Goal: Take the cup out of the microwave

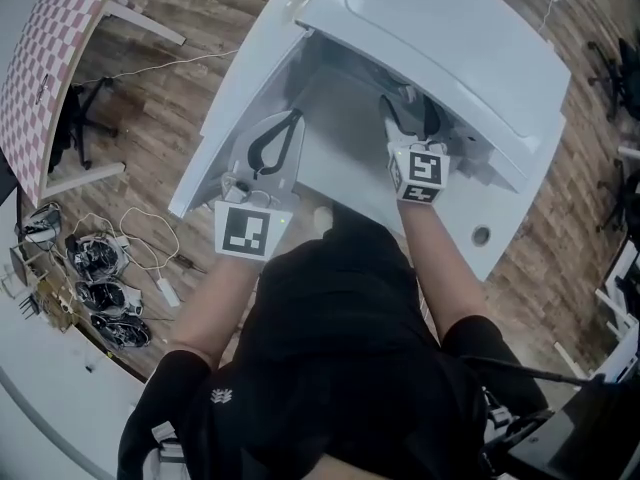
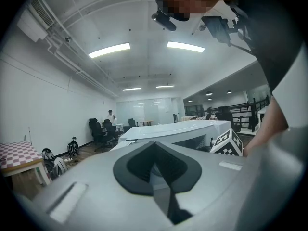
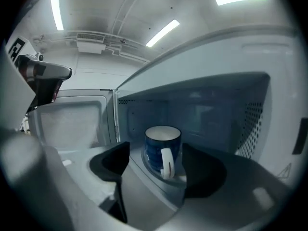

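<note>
- Right tongs [image 3: 156, 147]: released, the two dark pads standing wide apart. They point into the open microwave. The cup shows between the pads but deeper inside, and neither pad touches it.
- Cup [image 3: 162, 150]: dark blue outside, white inside, with a white handle turned toward the tongs. It stands upright on the round plate [image 3: 144, 170] on the microwave floor, near the middle of the chamber.
- Left tongs [image 2: 154, 148]: clenched, pads meeting along one seam, nothing between them. In the head view they sit at centre left, in front of the open door, outside the chamber.
- Marker cubes: one on the left tongs [image 1: 250, 230], one on the right tongs [image 1: 420, 173], both black and white squares, just above the person's forearms.
- Microwave [image 1: 430, 38]: white, filling the upper centre of the head view. Its chamber is grey inside, with a perforated wall [image 3: 252, 124] at the right of the right gripper view.
- Door [image 1: 240, 98]: white, swung open to the left of the chamber.
- Table [image 1: 500, 218]: white, carrying the microwave, with a small round hole near its lower right edge.
- Floor [image 1: 150, 98]: wooden boards, left and right of the table.
- Checked board [image 1: 45, 58]: pink and white squares, upper left of the head view.
- Cables [image 1: 100, 268]: coiled bundles, lower left of the head view.
</note>
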Demonstrator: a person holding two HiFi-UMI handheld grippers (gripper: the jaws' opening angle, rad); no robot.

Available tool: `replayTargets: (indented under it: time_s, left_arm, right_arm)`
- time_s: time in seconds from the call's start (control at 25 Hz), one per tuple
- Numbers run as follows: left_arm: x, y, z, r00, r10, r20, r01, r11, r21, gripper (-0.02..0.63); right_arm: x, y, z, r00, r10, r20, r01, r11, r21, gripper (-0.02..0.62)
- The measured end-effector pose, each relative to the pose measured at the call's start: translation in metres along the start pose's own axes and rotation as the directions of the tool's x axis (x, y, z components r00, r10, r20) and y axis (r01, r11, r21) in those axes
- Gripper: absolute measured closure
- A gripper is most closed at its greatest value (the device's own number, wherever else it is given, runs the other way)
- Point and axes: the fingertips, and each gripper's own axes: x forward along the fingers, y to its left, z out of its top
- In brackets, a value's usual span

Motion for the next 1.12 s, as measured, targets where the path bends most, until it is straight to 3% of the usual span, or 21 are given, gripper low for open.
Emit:
replayTargets:
  time_s: [0.28,0.44,0.96,1.12]
  left_arm:
    - [0.012,-0.002,-0.015,0.999,-0.030,-0.031,0.030,0.999,-0.025,0.600]
    - [0.019,0.002,-0.019,0.999,-0.033,-0.037,0.032,0.999,-0.024,0.600]
    - [0.023,0.011,-0.032,0.996,-0.037,-0.080,0.036,0.999,-0.015,0.598]
    - [0.022,0.014,-0.030,0.997,-0.025,-0.078,0.024,1.000,-0.019,0.598]
  right_arm:
    - [0.028,0.000,-0.006,1.000,0.019,0.003,-0.019,0.999,0.030,0.195]
    - [0.045,-0.005,-0.007,1.000,0.015,0.001,-0.015,0.999,0.035,0.184]
    - [0.081,-0.014,-0.023,0.999,0.014,-0.051,-0.011,0.998,0.058,0.176]
    - [0.081,-0.016,-0.022,0.997,0.046,-0.057,-0.042,0.996,0.076,0.209]
